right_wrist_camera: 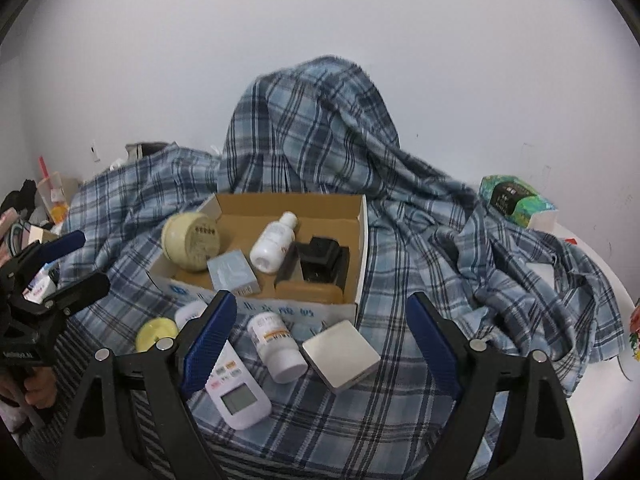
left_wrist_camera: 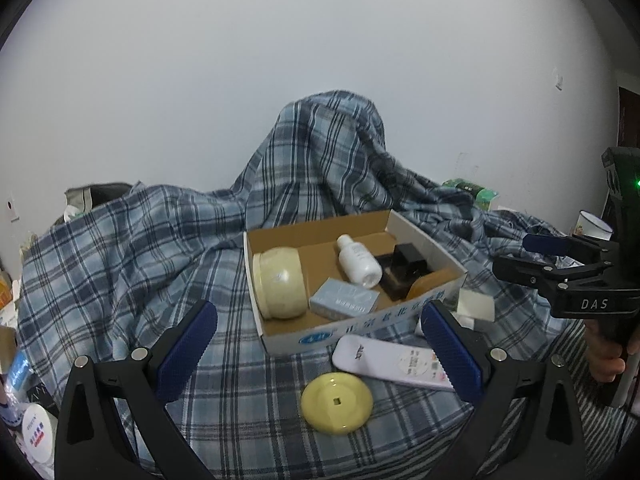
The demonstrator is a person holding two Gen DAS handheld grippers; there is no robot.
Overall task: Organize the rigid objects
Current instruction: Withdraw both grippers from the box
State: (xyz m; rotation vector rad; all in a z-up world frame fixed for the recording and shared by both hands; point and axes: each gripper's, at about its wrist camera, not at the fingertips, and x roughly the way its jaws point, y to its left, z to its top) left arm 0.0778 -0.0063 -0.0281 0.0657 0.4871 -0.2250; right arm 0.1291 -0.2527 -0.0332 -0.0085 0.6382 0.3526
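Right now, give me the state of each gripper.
Left gripper: open, holding nothing.
Right gripper: open, holding nothing.

a blue plaid cloth (right_wrist_camera: 400, 240) covers the surface. on it, centre frame, sits an open cardboard box (right_wrist_camera: 362, 240); below lie a white remote (right_wrist_camera: 236, 384), pill bottle (right_wrist_camera: 276, 344), silver tin (right_wrist_camera: 340, 354) and yellow lid (left_wrist_camera: 337, 402).
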